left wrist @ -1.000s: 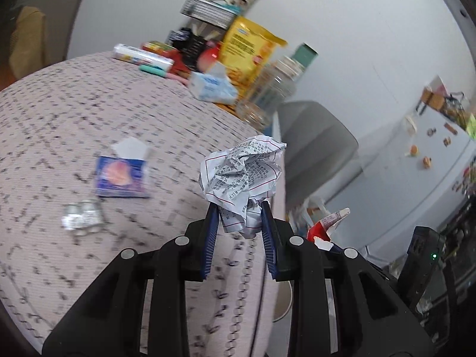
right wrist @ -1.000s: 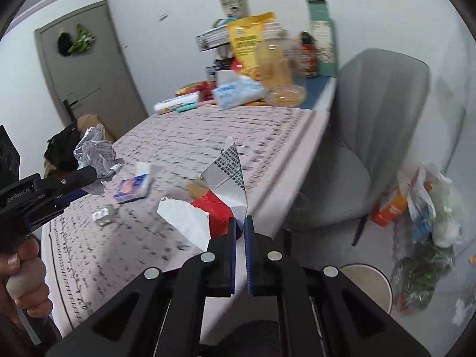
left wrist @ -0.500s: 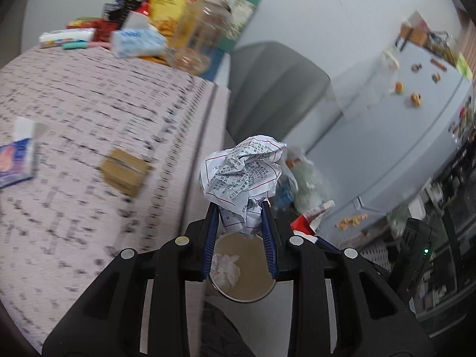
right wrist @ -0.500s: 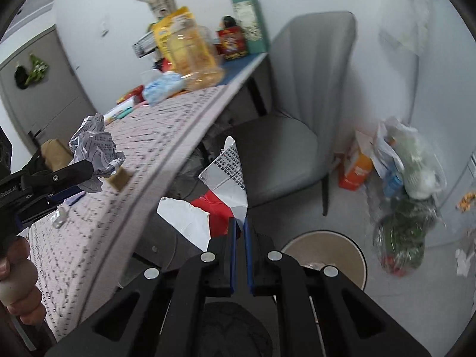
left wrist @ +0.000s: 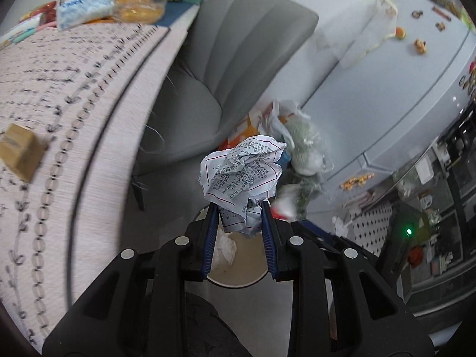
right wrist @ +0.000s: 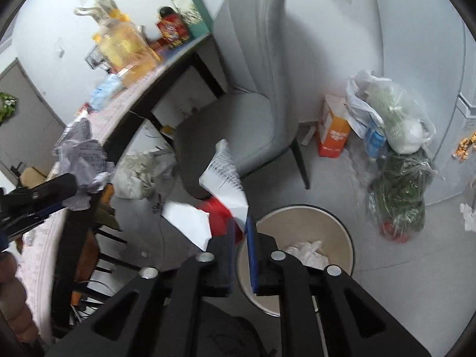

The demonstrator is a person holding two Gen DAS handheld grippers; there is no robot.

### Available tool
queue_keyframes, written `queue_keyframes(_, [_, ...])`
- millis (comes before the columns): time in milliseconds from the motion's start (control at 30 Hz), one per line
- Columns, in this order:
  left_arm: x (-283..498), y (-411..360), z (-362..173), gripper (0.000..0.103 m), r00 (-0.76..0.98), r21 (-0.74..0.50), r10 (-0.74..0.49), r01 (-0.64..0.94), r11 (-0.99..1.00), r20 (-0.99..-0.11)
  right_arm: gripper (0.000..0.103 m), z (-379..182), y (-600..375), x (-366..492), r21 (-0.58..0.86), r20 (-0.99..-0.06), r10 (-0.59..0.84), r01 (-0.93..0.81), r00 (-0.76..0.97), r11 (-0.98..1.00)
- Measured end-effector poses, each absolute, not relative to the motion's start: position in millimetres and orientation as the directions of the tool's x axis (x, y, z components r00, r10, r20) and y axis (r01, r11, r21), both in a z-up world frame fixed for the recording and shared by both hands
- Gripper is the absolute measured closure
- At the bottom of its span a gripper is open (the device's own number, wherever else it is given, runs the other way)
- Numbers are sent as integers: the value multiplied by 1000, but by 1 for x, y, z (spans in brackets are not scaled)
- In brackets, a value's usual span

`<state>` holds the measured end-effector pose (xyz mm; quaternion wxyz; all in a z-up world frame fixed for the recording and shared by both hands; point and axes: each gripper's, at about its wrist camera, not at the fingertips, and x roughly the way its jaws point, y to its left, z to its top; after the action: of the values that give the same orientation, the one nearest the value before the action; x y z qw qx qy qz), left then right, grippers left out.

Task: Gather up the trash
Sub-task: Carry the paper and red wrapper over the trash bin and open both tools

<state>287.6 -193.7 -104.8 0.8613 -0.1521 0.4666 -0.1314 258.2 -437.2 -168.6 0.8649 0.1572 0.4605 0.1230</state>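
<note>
Left wrist view: left gripper (left wrist: 239, 211) has its jaws clamped on a crumpled printed paper ball (left wrist: 242, 177), held in the air off the tabletop (left wrist: 74, 95) edge and above the round beige trash bin (left wrist: 238, 267) on the floor. Bin already has a white crumpled tissue (left wrist: 225, 248) inside. Small cardboard box (left wrist: 19, 151) sits on the patterned tabletop cloth at left. Blue tissue pack (left wrist: 84, 9) and a clear jar (left wrist: 139, 0) at the far end of the tabletop. Grey chair (left wrist: 232, 59) just beside the tabletop, plastic bags (left wrist: 300, 145) on the floor past it, white fridge (left wrist: 401, 83) with magnets at right

Right wrist view: right gripper (right wrist: 239, 235) has jaws closed on a torn red-and-white carton wrapper (right wrist: 220, 196), pinched at its lower edge; the piece sticks up and left from the jaws, over the floor just beside the bin (right wrist: 342, 223) rim. White tissue (right wrist: 306, 251) lies in the bin. Left gripper (right wrist: 44, 196) shows at far left with the paper ball (right wrist: 81, 160) in its jaws, level with the tabletop (right wrist: 119, 107) edge. Grey chair (right wrist: 255, 89) behind, orange box (right wrist: 333, 131) and bags (right wrist: 395, 148) on the floor at right. Image is slightly blurred
</note>
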Motion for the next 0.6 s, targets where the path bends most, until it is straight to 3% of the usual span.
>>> queue_keyframes(33, [289,-197,-107,75,525,-380,-367,87,921,-768,54,-174,-445,258,400,-755,354,-39,553,916])
queue_keyframes(467, [300,-256,-155,74,391,-365,-395,152,919,-832,52,-198,-516,234,434,-771,315,96,553,896])
queue_keyframes(567, [303,-269,-162,71,362,-372,-409,169,913,-838,50,-194,-529,229,440,-765,305,114,568,891])
queue_keyframes(600, [304,-273,-164,65,357,-377,-413,169,911,-838,50,-191,-533,228,441,-762,302,118,572,890])
